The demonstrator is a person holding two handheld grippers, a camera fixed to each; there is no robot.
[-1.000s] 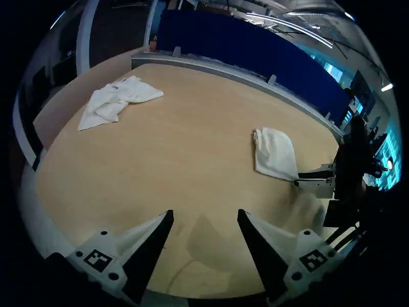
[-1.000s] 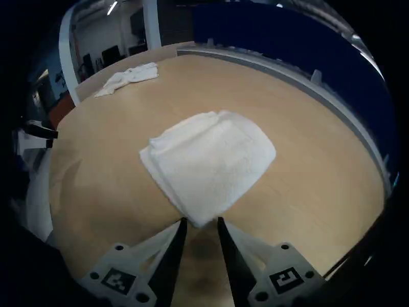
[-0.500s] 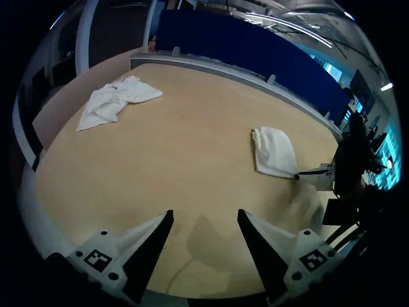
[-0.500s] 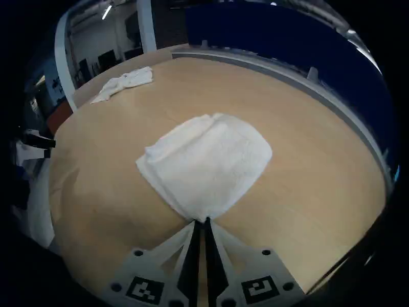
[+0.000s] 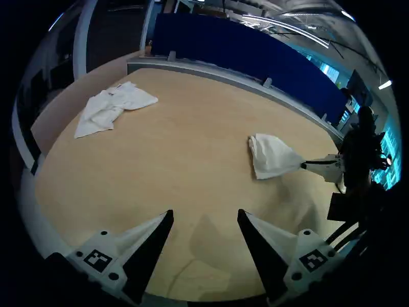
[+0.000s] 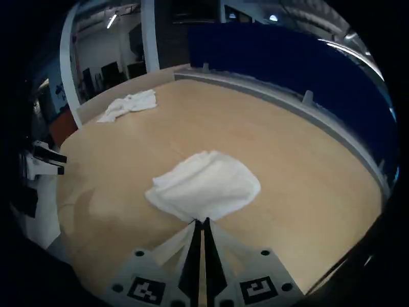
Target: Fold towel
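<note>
One folded towel [image 6: 204, 187], corner pinched in right hand-held gripper [image 6: 201, 221]

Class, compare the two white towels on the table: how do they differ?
The folded white towel is a neat compact stack; the crumpled white towel lies loosely bunched. The folded one is pinched at a corner by the right gripper; the crumpled one lies untouched near the far edge. Both are white cloth on the light wooden table.

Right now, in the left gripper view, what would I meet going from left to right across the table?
Crumpled towel → folded towel → right gripper, pinching that towel's corner.
</note>
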